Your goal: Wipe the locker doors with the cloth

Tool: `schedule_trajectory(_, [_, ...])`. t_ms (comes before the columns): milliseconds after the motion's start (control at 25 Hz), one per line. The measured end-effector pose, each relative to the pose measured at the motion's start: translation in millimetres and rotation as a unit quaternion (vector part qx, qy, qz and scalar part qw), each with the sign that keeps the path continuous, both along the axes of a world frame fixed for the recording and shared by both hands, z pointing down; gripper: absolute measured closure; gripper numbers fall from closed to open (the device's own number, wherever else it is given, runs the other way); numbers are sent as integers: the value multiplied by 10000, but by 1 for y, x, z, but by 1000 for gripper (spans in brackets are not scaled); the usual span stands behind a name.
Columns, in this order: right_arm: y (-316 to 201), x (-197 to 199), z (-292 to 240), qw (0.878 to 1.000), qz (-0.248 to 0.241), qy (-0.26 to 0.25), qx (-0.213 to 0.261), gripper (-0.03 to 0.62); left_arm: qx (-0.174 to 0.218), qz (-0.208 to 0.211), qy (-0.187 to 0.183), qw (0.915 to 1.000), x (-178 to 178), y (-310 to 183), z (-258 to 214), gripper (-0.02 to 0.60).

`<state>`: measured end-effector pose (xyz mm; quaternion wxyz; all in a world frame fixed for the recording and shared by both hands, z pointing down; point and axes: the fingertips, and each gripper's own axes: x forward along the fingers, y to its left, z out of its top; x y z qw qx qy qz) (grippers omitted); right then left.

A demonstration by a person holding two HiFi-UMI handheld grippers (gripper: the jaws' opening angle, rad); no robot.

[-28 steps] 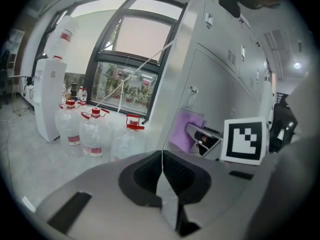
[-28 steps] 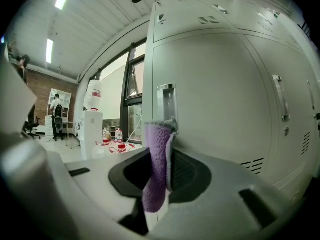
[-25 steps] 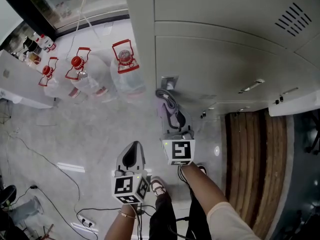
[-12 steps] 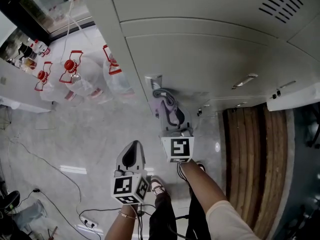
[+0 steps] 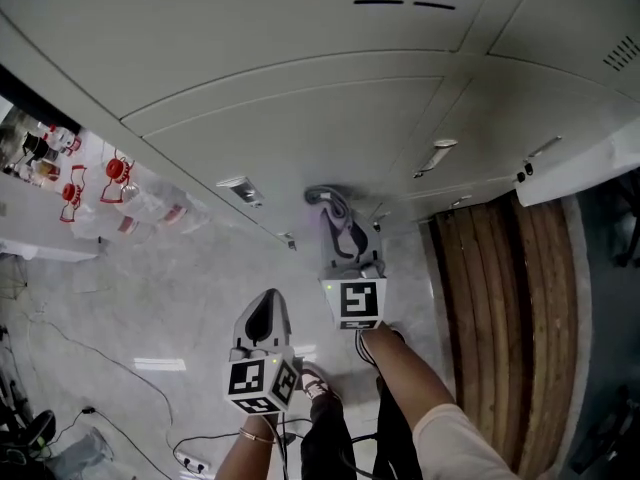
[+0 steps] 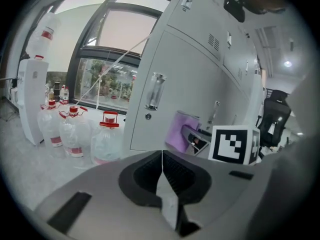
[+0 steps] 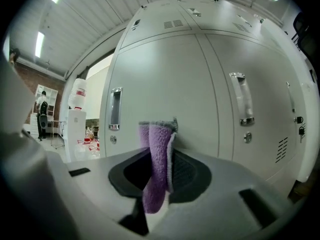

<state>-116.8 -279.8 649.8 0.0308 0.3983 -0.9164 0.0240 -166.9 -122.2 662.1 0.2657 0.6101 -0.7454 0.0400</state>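
Lockers: the grey locker doors (image 7: 165, 74) are all shut, so I cannot see what they hold.
Handles: 1 recessed handle (image 7: 115, 108) sits on the door to the left of the cloth, and 1 bar handle (image 7: 242, 100) on the door to the right.
Jugs: 3 clear jugs (image 6: 74, 131) with red caps and red carry handles stand in a row on the floor (image 5: 150, 288), just beside the end of the lockers. I cannot tell how full they are.
Dispenser: a white water dispenser (image 6: 31, 101) stands left of the jugs, with 1 upturned bottle (image 6: 44, 34) on top.
Right gripper (image 5: 338, 230): clenched on the cloth and pointed at the lower doors.
Cloth (image 7: 157, 149): purple with a grey edge, folded and standing upright between my right jaws, close against the door. I cannot tell whether it touches.
Left gripper (image 6: 162, 176): jaws pressed together with nothing between them, held lower and to the left of my right gripper.
In the way: seen from my left gripper, my right gripper and the cloth stand between it and the lockers.
Around: brown wooden slats (image 5: 505, 308) lie on the floor to the right, thin cables (image 5: 90, 368) trail across it to the left, and my shoe (image 5: 315, 378) shows below the grippers.
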Motion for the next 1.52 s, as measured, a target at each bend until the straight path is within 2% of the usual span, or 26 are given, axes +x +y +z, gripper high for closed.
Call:
schedule_trajectory(480, [-55,99,1,9986,490,178,3,526,-61,394,220,9990,82,-50,1,572])
schedule_trajectory(680, [-73,131,3,9980,594,213,-100,526,27,440,156,9989,105,-73,1,572])
schedule_trajectory(1520, [-148,253,14,9948,977,245,-141,526,-87,923,232,9954,211,-156,19,572])
